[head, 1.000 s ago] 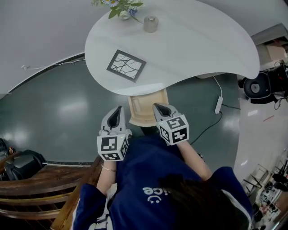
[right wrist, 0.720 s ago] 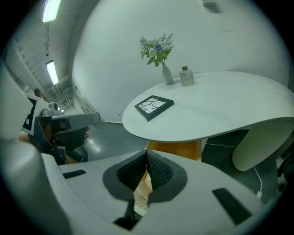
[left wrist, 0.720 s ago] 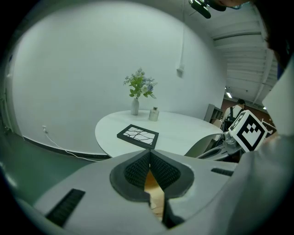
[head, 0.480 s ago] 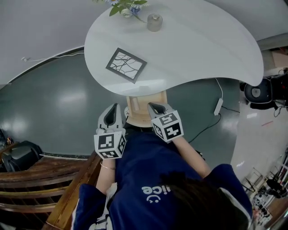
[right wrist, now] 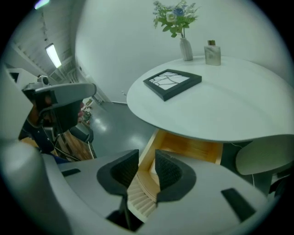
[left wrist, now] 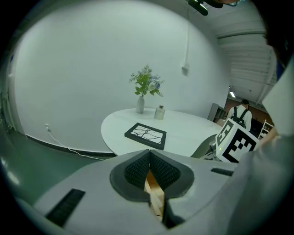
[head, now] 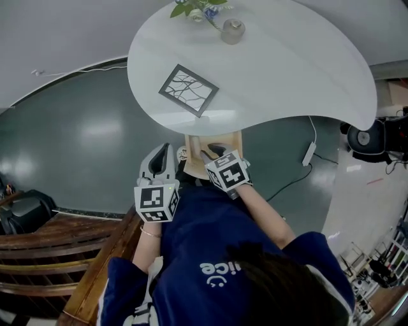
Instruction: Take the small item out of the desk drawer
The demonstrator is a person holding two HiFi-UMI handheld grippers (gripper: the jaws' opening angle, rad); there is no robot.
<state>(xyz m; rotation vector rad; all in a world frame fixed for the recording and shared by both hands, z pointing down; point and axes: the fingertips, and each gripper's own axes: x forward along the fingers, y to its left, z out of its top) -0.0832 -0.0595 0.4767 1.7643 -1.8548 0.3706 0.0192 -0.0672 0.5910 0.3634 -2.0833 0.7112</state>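
A light wooden drawer stands pulled out under the white table. My right gripper hangs over the drawer's near part. In the right gripper view its jaws are opening, and the drawer's wooden rim runs through the gap without the pads pressing on it. The drawer's back wall shows under the table edge. My left gripper sits just left of the drawer, shut, with only a sliver of wood visible behind its pads. I see no small item; the right gripper hides the drawer's inside.
On the table lie a black picture frame, a flower vase and a small bottle. A cable and power strip lie on the floor to the right. Wooden furniture stands at the lower left. A pale chair is beside the drawer.
My right gripper has moved left and forward, from the drawer's right edge to over the drawer. The left gripper has stayed beside the drawer's left edge.
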